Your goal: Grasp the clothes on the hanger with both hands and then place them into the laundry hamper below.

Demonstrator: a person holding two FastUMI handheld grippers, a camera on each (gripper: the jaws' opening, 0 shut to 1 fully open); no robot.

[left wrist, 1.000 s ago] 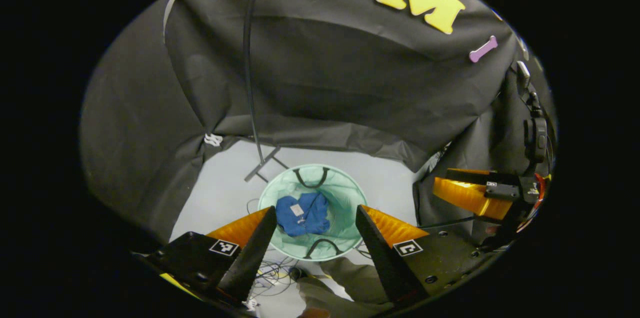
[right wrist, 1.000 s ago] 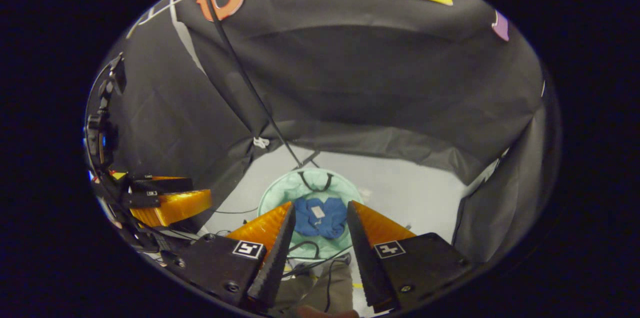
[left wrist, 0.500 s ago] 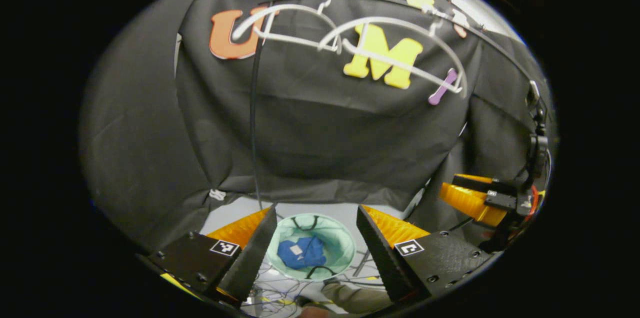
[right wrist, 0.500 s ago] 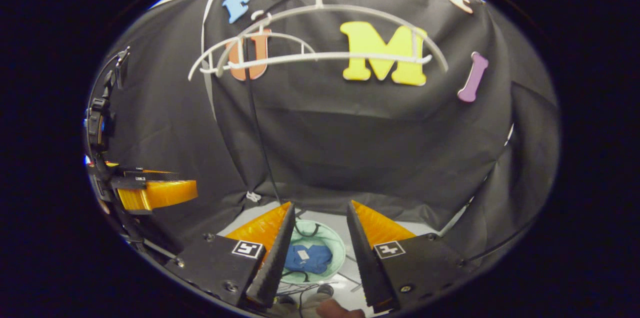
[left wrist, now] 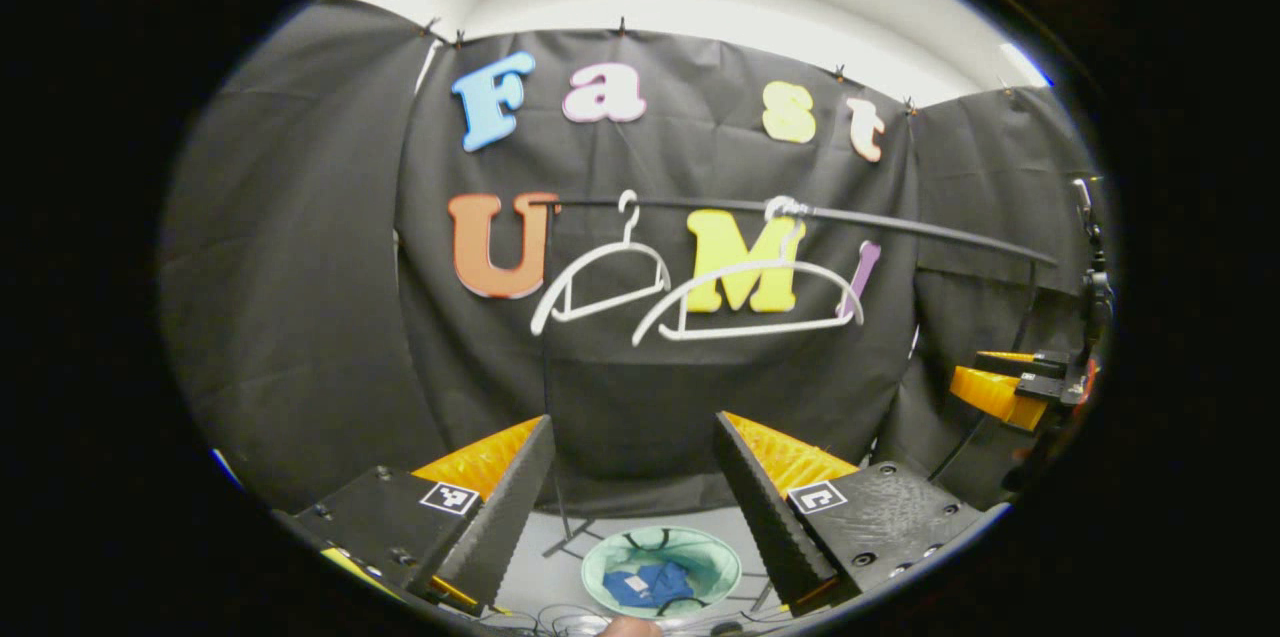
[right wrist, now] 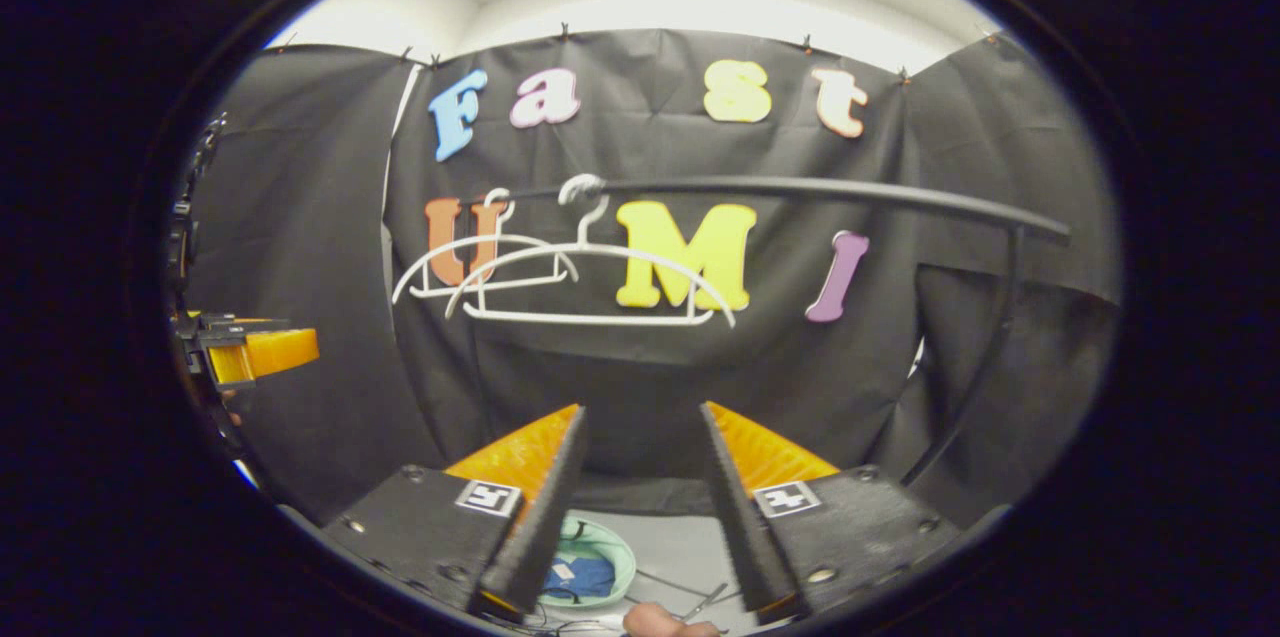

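A blue garment (left wrist: 650,585) lies crumpled inside the mint-green mesh hamper (left wrist: 712,562) on the floor, low in the left gripper view. In the right gripper view the same garment (right wrist: 580,577) and hamper (right wrist: 622,557) peek out beside one finger. Two bare white hangers (left wrist: 600,277) (left wrist: 750,302) hang from a black rail (left wrist: 900,222); they show again as hangers (right wrist: 480,262) (right wrist: 590,289) under the rail (right wrist: 800,189). My left gripper (left wrist: 632,422) is open and holds nothing. My right gripper (right wrist: 642,412) is open too, well above the hamper.
The rail's black upright (right wrist: 985,367) stands at the right, another upright (left wrist: 548,397) at the left with its foot by the hamper. Loose cables (left wrist: 560,617) lie on the grey floor. A person's hand (right wrist: 660,622) shows at the bottom edge.
Both grippers have swung upward from looking down into the hamper to facing the wall and hangers. The hamper with the blue garment has slid to the bottom edge. Both stayed open.
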